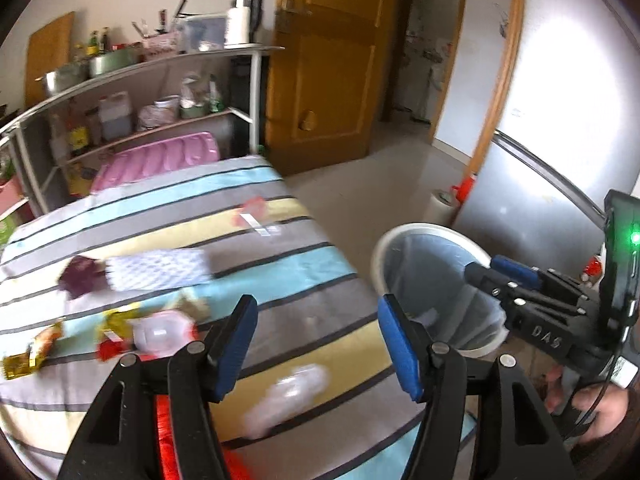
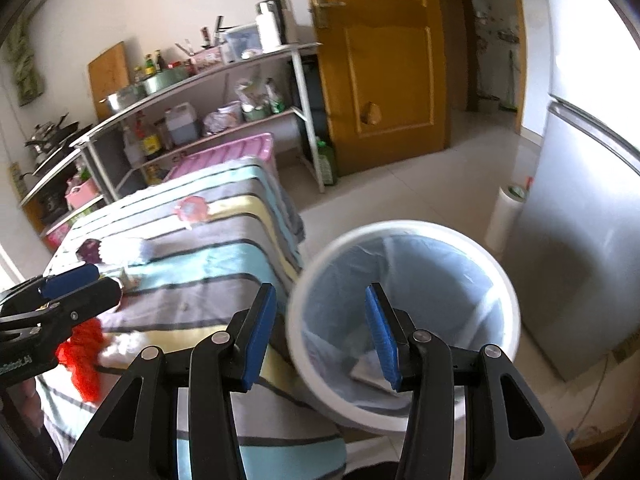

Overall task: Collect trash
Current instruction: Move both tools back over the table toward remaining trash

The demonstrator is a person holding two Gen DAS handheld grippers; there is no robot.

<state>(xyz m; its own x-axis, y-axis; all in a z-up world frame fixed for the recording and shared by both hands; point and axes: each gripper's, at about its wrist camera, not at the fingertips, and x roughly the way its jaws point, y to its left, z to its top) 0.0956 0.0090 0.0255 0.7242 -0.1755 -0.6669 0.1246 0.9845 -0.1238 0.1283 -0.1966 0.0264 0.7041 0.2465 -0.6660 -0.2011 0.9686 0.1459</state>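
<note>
A white trash bin [image 2: 404, 320] with a pale blue liner stands on the floor beside the striped table [image 1: 280, 272]; it also shows in the left wrist view [image 1: 436, 288]. My right gripper [image 2: 320, 340] is open and empty, over the bin's near rim. A flat wrapper [image 2: 372, 372] lies inside the bin. My left gripper [image 1: 316, 344] is open and empty above the table's right edge. On the table lie a clear plastic wrapper [image 1: 292, 396], a white patterned packet [image 1: 160, 268], a purple wrapper [image 1: 80, 276], gold snack wrappers [image 1: 36, 352], a clear lid [image 1: 160, 332] and a red wrapper [image 1: 254, 212].
A metal shelf rack [image 1: 160, 92] with pots, bottles and a pink bin lid stands behind the table. A wooden door [image 1: 332, 60] is ajar at the back. A silver fridge [image 2: 580, 240] and a white roll [image 2: 506, 212] stand right of the bin.
</note>
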